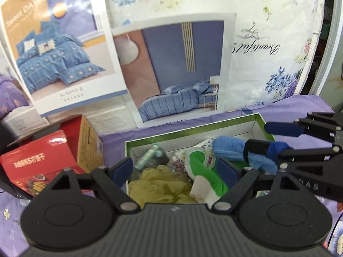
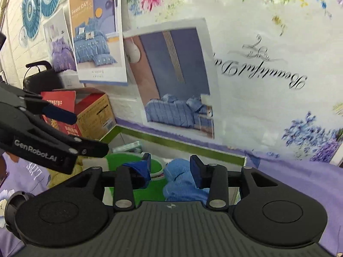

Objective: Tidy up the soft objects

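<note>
A green-rimmed white box (image 1: 255, 126) on the purple cloth holds soft items: a yellow-green mesh puff (image 1: 158, 184), a green and white cloth (image 1: 203, 167), a grey-green roll (image 1: 150, 156) and a blue fleece cloth (image 1: 231, 147). My left gripper (image 1: 175, 167) is open and empty just above the box's near side. My right gripper (image 2: 170, 169) is open over the box, the blue fleece cloth (image 2: 182, 182) lying loose between and below its fingers. In the left wrist view the right gripper (image 1: 257, 137) reaches in from the right.
Red and tan cartons (image 1: 53, 156) stand left of the box. Bedding posters (image 1: 171, 68) and a floral sheet (image 1: 268, 42) hang on the wall behind. The purple flowered tablecloth (image 2: 300, 182) extends to the right. A black chair (image 2: 40, 79) stands at far left.
</note>
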`<state>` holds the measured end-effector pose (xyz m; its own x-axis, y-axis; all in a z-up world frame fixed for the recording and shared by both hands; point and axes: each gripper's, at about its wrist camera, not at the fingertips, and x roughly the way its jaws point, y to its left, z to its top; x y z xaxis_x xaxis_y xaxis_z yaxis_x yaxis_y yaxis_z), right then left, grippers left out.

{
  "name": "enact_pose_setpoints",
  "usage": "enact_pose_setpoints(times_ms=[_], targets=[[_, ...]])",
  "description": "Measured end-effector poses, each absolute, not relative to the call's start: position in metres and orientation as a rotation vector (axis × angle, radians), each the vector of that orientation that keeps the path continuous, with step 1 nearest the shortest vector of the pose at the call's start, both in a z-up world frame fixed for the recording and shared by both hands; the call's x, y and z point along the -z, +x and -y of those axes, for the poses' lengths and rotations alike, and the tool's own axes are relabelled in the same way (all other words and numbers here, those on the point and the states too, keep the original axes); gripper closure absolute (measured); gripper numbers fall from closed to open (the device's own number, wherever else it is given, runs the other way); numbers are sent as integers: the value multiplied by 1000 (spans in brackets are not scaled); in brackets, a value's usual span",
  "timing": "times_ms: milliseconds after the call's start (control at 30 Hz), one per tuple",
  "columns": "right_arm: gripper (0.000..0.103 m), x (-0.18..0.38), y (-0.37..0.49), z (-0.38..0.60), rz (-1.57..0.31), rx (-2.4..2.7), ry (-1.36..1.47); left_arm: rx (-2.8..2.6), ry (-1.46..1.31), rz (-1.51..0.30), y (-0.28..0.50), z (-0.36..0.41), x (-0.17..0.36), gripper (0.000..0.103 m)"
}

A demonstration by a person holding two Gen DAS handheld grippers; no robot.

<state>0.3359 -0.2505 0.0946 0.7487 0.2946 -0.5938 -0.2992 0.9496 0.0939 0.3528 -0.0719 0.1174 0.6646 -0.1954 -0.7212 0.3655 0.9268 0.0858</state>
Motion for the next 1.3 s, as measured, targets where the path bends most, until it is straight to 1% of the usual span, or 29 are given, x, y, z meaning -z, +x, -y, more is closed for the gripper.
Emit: enact_pose_setpoints(times_ms=[100, 167, 333, 367, 667, 833, 1100, 1167, 1300], targets=[[78, -107, 327, 249, -626, -319, -15, 327, 224, -755, 336, 66, -129, 15], [77, -116, 316, 245, -605, -306, -28, 329, 213, -737, 321, 61, -137, 9], [75, -131, 285, 230, -598, -303, -85, 336, 206, -671, 273, 50, -154, 3], [75, -134, 277, 226, -599, -302, -96, 339, 203, -661, 263, 48, -157, 1], [73, -166, 201, 197, -548, -287, -168, 319, 173, -566, 175, 22, -179, 1], [73, -174, 155, 181, -470, -249, -204, 288, 135, -493, 130, 7, -179, 1], [72, -157, 108, 160, -422, -66, -261, 251, 22, -499, 88, -10, -169, 0], [72, -151, 94, 157, -398, -13, -253, 219, 3, -513, 84, -12, -161, 0], [72, -135, 75, 155, -417, -23, -211, 164, 29, -544, 75, -13, -139, 0]])
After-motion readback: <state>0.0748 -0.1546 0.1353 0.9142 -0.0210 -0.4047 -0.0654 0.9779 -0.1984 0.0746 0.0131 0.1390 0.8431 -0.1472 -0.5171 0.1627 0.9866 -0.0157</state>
